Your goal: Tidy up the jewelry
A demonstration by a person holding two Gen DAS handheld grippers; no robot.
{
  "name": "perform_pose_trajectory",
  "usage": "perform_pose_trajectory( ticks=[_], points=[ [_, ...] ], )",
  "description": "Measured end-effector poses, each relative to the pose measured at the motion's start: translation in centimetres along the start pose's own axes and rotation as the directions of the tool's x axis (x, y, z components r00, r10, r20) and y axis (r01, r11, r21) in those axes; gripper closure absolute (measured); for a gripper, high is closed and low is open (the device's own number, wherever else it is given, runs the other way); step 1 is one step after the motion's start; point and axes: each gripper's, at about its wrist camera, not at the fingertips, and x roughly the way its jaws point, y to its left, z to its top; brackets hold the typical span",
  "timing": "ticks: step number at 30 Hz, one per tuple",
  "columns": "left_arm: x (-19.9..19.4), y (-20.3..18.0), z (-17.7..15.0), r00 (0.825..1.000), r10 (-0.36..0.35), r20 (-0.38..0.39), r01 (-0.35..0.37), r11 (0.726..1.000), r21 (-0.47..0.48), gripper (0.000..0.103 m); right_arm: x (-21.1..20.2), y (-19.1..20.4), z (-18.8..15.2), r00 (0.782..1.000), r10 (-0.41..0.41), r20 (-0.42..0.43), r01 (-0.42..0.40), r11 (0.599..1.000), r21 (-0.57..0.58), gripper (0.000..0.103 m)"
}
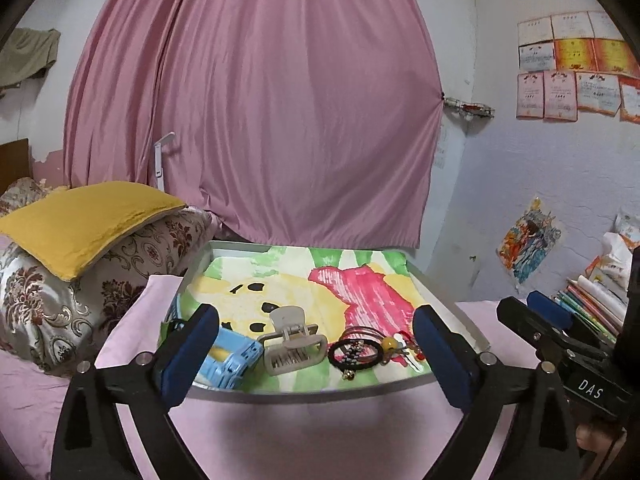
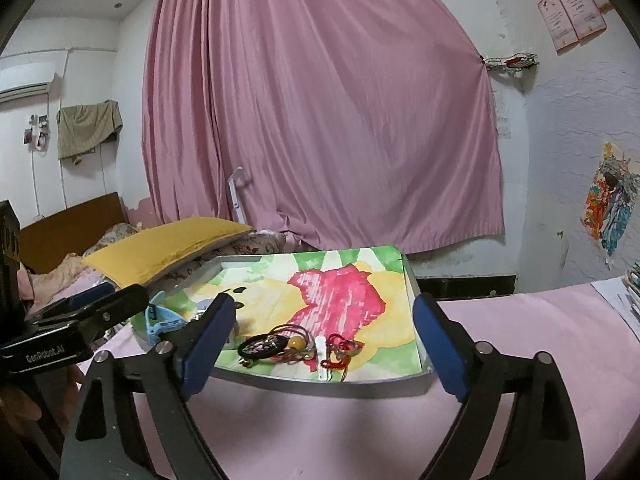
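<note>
Both grippers, left gripper [image 1: 316, 352] and right gripper [image 2: 324, 344], hang wide open and empty before the tray [image 1: 304, 394], where hair clips [image 1: 290, 346] and bracelets [image 1: 360, 350] lie clustered near its front rim. Next likely calls for picking one piece.

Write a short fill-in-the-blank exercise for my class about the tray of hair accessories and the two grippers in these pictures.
1. The hair accessories lie in a shallow tray lined with a painted ____.
2. The beige claw clip lies beside a light ____ clip.
3. The left gripper and the right gripper both stand ____, holding nothing.
4. Behind the tray hangs a ____ curtain.

Missing words: paper; blue; open; pink
</note>
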Motion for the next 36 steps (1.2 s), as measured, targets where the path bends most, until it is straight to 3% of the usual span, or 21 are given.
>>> perform_pose_trajectory(
  ticks=[8, 21, 36],
  points=[
    [-2.7, 0.4, -1.5, 1.000, 0.013, 0.014, -0.013, 1.000, 0.024, 0.001, -2.7, 0.5, -1.4, 1.000, 0.013, 0.021, -0.013, 1.000, 0.006, 0.002],
    [-6.6, 2.8, -4.7, 1.000, 0.019, 0.024, -0.019, 1.000, -0.003, 0.001, -5.6, 1.7, -4.9, 1.000, 0.023, -0.002, -0.023, 1.000, 0.017, 0.002],
    [-6.5, 3.6, -7.9, 0.994, 0.099, 0.041, -0.098, 0.995, -0.024, 0.001, -6.7, 1.9, -7.8, 0.994, -0.103, 0.038, 0.105, 0.994, -0.043, 0.002]
  ],
)
